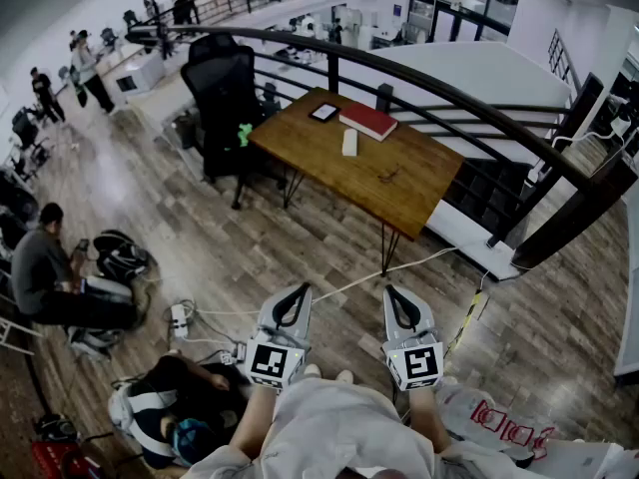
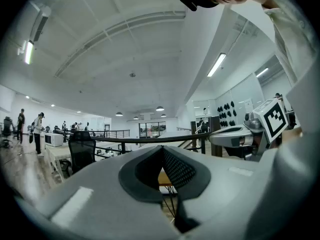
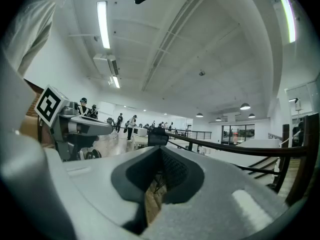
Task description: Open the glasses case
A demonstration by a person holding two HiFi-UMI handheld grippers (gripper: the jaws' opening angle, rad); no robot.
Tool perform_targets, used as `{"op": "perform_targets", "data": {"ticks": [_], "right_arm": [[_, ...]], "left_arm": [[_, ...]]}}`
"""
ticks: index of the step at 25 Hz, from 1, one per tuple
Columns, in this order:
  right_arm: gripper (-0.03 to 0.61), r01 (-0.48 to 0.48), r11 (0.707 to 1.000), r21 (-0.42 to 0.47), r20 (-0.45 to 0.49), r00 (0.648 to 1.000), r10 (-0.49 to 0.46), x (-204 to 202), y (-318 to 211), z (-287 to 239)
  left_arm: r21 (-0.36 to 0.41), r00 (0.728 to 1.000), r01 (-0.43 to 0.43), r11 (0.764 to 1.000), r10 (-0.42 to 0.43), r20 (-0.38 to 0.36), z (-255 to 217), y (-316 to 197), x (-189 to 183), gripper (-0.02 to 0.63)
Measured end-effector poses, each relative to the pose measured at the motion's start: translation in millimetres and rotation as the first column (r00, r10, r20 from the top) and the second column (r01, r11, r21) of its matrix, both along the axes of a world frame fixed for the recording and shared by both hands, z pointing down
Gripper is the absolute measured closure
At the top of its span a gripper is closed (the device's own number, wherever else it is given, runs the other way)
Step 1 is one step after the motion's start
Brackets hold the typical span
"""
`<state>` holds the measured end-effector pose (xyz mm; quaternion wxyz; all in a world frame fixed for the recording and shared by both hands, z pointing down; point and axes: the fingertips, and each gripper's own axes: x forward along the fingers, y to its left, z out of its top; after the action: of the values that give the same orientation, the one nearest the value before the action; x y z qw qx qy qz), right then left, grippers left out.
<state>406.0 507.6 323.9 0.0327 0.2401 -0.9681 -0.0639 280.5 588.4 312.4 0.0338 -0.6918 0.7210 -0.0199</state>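
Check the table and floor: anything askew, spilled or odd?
Nothing damaged or spilled. The red book, dark tablet and white case lie flat on the table. Only oddity: a white cable trails loose across the floor by the table leg. The left gripper and right gripper are shut and empty, well short of the table.

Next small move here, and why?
Probably step toward the table. The white case lies on it beside the red book, well beyond the left gripper and right gripper, both shut and empty.
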Motion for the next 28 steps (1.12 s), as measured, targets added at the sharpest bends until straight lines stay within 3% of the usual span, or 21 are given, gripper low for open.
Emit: {"op": "perform_targets", "data": {"ticks": [4, 15, 28], "right_arm": [[0.575, -0.015, 1.0, -0.017, 0.033, 0.999, 0.016, 5, -7, 3], [0.574, 0.002, 0.999, -0.034, 0.0, 1.0, -0.002, -16, -36, 20], [0.574, -0.036, 0.998, -0.044, -0.036, 0.999, 0.034, -90, -119, 29]], "left_arm": [[-0.009, 1.0, -0.003, 1.0, 0.003, 0.006, 5, -5, 5, 0.594], [-0.046, 1.0, 0.003, 0.999, -0.004, -0.024, 28, -36, -11, 0.594], [-0.044, 0.998, -0.048, 0.998, 0.046, -0.029, 32, -126, -87, 0.594]]}}
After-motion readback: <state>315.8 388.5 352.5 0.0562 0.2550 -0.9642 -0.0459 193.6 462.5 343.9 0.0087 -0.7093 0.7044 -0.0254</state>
